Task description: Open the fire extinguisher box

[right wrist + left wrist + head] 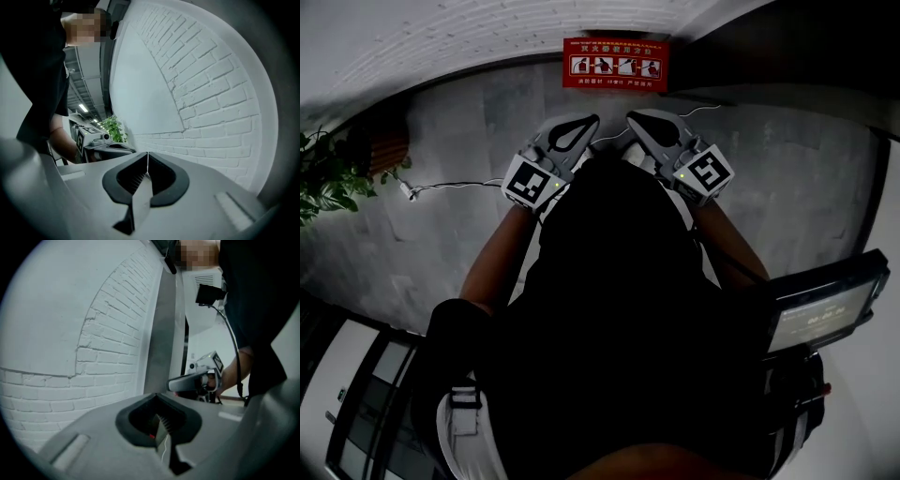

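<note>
Head view only: fire extinguisher box (pixel 615 64)
Gripper views: brick wall (pixel 211 93)
Left gripper (pixel 592 119): fingers closed together, empty
Right gripper (pixel 630 116): fingers closed together, empty

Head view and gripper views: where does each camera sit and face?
Head view: on the person's head, looking steeply down at the fire extinguisher box, left gripper, right gripper, forearms, torso.
Left gripper view: on the left gripper, along shut jaws toward the brick wall; right gripper and forearm show.
Right gripper view: on the right gripper, toward that wall; left gripper and forearm show.
Both gripper views share the wall.
</note>
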`<state>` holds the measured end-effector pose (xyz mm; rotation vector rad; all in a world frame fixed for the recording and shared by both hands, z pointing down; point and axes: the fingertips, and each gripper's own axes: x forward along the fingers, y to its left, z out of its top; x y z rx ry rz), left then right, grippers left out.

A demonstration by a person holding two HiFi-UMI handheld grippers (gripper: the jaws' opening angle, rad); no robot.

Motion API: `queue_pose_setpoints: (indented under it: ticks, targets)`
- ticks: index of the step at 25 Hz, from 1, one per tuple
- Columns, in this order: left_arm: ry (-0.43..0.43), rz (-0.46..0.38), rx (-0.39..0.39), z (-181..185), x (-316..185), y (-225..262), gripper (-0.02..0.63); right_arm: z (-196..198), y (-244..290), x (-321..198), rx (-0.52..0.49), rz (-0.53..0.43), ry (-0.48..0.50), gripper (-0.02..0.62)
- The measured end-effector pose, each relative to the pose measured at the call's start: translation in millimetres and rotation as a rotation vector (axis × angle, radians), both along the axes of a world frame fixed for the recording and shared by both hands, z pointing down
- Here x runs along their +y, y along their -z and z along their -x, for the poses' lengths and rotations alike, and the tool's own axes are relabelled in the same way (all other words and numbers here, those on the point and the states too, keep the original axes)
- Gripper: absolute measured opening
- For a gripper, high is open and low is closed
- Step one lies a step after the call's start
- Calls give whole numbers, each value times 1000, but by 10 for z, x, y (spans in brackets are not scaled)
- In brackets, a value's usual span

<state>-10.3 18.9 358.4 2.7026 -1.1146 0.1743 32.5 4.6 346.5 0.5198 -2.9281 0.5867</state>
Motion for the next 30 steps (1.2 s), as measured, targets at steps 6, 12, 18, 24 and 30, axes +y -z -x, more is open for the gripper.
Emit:
queue_pose_setpoints:
  ticks: [6,12,18,24,30]
  targets:
    - [11,95,-1,14,-172,-501,0,-39,-656,-306,14,37,-76,11]
    - [8,123,-13,-40,-382,-968,0,-145,-1444,-635,16,199,-190,11]
    - [-27,173,-10,-248,-511,-1631,2,-254,-2396,-861,28,310,-309,11]
    - [-24,200,-3,-368,-637,-2262,2,-309,-3090,-932,25,411,-369,11]
    - [-5,268,-25,-402,-679,-2755,1,-465,-3628,-912,-22,538,-469,15]
